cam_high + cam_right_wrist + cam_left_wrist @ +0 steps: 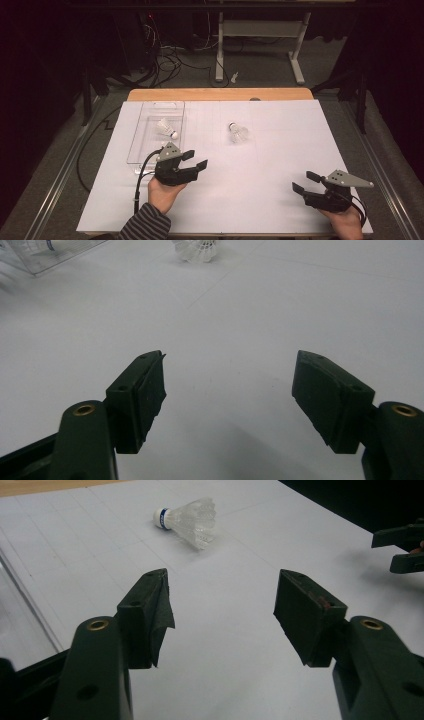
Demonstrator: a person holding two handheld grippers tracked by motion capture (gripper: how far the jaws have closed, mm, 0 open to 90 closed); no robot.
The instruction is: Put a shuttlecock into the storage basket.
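Two hand-held grippers are hovering over the worktop [280, 200]: the left hand-held gripper [194, 159] and the right hand-held gripper [305, 182], both with jaws spread and pinching nothing. Two shuttlecocks are lying there: one shuttlecock [238, 132] on the white sheet ahead of the left gripper, another [166, 128] inside one clear tray [145, 145]. Dark room, cables [170, 60] trailing across the floor behind.

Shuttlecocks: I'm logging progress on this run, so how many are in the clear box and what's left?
Done: one white feather shuttlecock lies in the clear plastic box. In hand: nothing; the left gripper is open beside the box, pointing at the second white shuttlecock on the white sheet. Left: grasp that one and box it. The right gripper rests open.
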